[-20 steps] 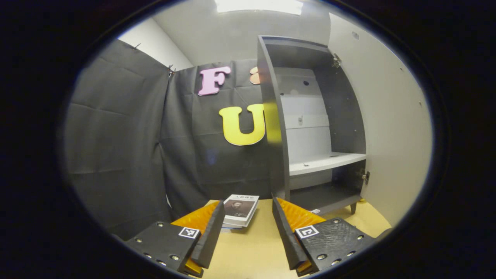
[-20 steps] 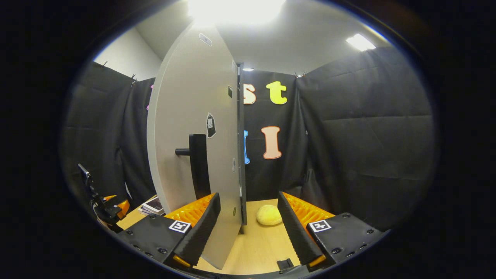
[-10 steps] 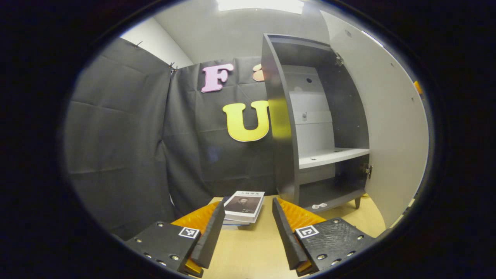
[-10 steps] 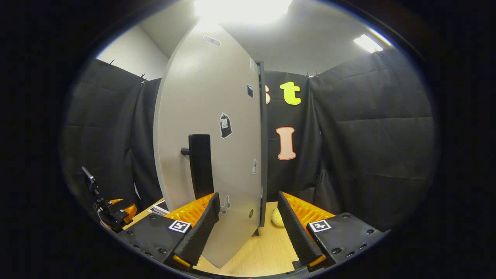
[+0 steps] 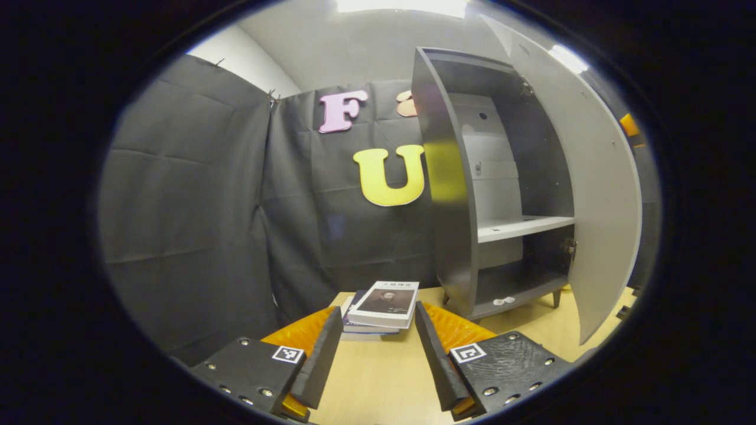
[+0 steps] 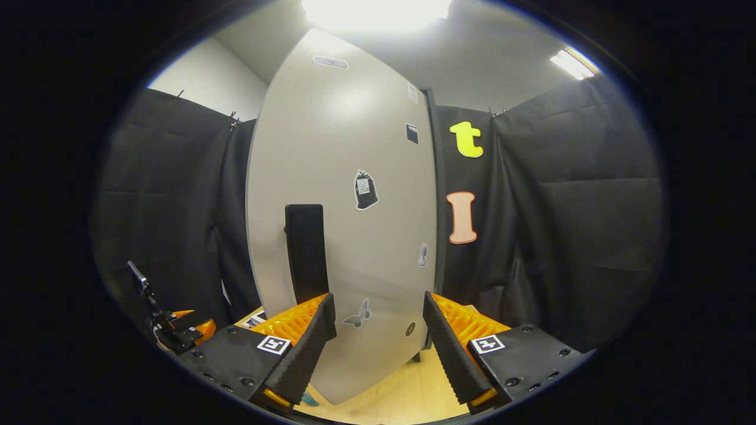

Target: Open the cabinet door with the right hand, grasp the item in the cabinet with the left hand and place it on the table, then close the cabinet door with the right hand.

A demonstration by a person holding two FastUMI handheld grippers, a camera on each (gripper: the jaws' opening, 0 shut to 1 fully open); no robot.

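Observation:
The grey cabinet [image 5: 449, 195] stands on the wooden table [image 5: 378, 383], its pale door [image 5: 596, 195] swung partly open to the right. Its white shelf [image 5: 520, 227] is bare, and a small white scrap [image 5: 499, 301] lies on the cabinet floor. A stack of books [image 5: 384, 301] lies on the table left of the cabinet. My left gripper [image 5: 375, 354] is open and empty, just short of the books. My right gripper [image 6: 375, 348] is open, close in front of the door's outer face [image 6: 354, 177], right of its black handle [image 6: 306, 254]. Whether it touches the door, I cannot tell.
Black cloth walls close the booth on the left [image 5: 189, 206] and the right [image 6: 561, 206]. The left gripper [image 6: 177, 333] appears low at the left edge of the right gripper view. Small stickers [image 6: 365, 190] dot the door. Bare tabletop [image 6: 413, 392] lies under the door's lower edge.
The door has swung toward the cabinet and now faces the right gripper squarely, hiding a yellow lump on the table behind it. The left gripper has drawn back leftward from the cabinet.

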